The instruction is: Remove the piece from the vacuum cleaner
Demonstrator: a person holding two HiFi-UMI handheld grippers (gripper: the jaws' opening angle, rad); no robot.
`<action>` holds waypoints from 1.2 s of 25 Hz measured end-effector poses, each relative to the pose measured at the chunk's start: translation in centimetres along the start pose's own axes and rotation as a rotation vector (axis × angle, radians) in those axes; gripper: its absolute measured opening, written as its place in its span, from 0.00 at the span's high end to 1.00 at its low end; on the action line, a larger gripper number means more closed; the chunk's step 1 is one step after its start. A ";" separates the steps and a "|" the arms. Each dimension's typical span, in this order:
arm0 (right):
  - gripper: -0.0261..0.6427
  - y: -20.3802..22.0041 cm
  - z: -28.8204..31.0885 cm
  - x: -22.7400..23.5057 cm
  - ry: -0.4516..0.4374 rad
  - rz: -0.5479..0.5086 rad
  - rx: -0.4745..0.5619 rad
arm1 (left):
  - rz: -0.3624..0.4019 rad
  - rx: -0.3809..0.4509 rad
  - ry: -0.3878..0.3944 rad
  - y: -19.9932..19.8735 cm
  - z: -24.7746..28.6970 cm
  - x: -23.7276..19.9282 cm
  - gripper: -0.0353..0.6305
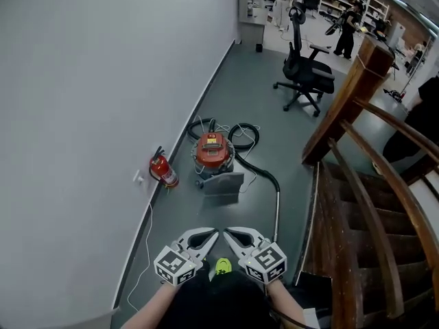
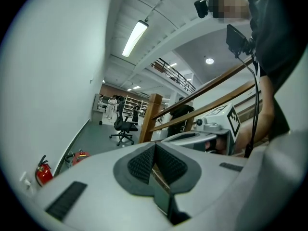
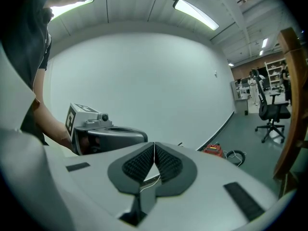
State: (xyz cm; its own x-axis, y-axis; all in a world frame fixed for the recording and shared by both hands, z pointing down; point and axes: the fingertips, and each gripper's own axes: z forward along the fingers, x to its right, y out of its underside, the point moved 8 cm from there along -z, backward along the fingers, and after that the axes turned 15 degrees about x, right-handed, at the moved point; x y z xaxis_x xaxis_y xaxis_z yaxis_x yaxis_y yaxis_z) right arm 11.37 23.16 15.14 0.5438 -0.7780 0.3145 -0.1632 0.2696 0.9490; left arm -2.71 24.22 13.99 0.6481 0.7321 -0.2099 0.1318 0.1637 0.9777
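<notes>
A red-topped vacuum cleaner [image 1: 213, 154] stands on the grey floor by the white wall, a few steps ahead of me. Its black hose [image 1: 263, 172] loops behind it and runs toward me as a grey tube [image 1: 277, 211]. A flat grey piece [image 1: 223, 183] leans at its front. Both grippers are held close to my body, tips almost touching. My left gripper [image 1: 215, 232] is shut and empty; my right gripper [image 1: 228, 232] is shut and empty too. The vacuum cleaner [image 2: 79, 155] looks small in the left gripper view, and the vacuum cleaner [image 3: 213, 149] is equally distant in the right gripper view.
A red fire extinguisher [image 1: 163, 170] stands against the wall left of the vacuum. A white cable [image 1: 146, 233] runs along the wall base. A wooden staircase with railing [image 1: 370, 177] fills the right. A black office chair [image 1: 306, 70] stands farther back, with people beyond.
</notes>
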 end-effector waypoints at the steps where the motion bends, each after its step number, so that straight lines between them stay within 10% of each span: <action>1: 0.94 -0.1 0.1 0.2 0.002 -0.003 -0.002 | 0.009 0.001 0.003 -0.2 0.2 -0.2 0.93; 30: 0.94 0.0 9.4 7.3 0.053 -0.007 -0.109 | -0.030 -0.046 0.145 0.6 5.5 -11.2 0.93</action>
State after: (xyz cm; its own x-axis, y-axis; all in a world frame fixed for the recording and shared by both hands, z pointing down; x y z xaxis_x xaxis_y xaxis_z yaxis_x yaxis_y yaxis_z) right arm 7.59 12.10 17.66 0.5880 -0.7499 0.3033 -0.0701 0.3263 0.9427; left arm -5.77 12.50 16.93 0.5290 0.8135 -0.2417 0.1127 0.2149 0.9701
